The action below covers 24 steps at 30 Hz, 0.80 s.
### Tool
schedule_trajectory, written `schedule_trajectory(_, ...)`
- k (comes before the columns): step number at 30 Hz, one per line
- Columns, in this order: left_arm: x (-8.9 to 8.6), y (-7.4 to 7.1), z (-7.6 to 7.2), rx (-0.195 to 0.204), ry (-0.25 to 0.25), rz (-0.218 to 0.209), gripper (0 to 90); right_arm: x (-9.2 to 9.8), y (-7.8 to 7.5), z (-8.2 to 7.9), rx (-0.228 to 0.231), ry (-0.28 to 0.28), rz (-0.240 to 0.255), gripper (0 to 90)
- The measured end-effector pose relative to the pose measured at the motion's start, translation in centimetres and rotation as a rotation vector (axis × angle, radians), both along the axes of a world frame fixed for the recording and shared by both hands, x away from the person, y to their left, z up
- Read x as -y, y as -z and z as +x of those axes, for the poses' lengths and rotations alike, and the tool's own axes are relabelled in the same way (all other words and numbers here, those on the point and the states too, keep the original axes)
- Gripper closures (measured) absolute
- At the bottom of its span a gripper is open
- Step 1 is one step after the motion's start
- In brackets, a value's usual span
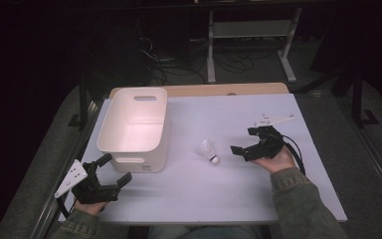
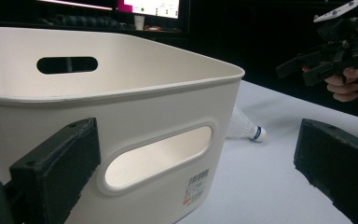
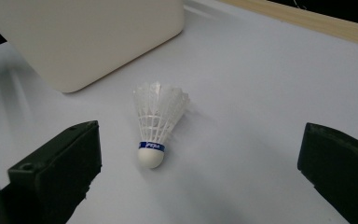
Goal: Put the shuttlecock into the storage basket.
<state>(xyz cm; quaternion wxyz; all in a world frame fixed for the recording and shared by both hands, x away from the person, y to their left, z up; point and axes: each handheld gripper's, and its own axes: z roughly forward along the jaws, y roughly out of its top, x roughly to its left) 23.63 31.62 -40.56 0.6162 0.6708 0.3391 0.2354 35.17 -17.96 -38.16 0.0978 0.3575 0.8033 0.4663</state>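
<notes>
Right gripper view | shuttlecock (image 3: 156,122) on table, just ahead of right claw (image 3: 200,172) | jaws wide, empty

Bin (image 1: 149,112): cream plastic, smooth with a soft sheen; paper label on one end wall.
Shuttlecock (image 3: 157,120): white feathery skirt, matt; smooth rounded white cap with a blue band.
Worktop (image 1: 219,189): pale, smooth, matt sheet; bare wood strip (image 1: 204,90) along the far edge.
Left gripper (image 1: 115,170) and right gripper (image 1: 243,140): black matt jaws, slightly rough faces.
Sleeve (image 1: 303,204): olive woven cloth.
</notes>
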Motion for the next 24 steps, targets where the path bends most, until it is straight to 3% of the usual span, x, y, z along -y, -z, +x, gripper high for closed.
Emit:
schedule_trajectory(15, 0.1, 0.0, 0.0, -0.002, 0.000, -0.007, 0.0, -2.2, 0.8, 1.9, -0.034, -0.038, -0.014, 0.0)
schedule_trajectory(18, 0.1, 0.0, 0.0, -0.003, 0.001, -0.008, 0.0, -2.6, 1.2, 2.3, -0.069, -0.044, -0.023, 0.0)
schedule_trajectory(24, 0.1, 0.0, 0.1, -0.003, 0.007, -0.013, 0.0, -3.2, 2.0, 3.1, -0.096, -0.054, -0.042, 0.0)
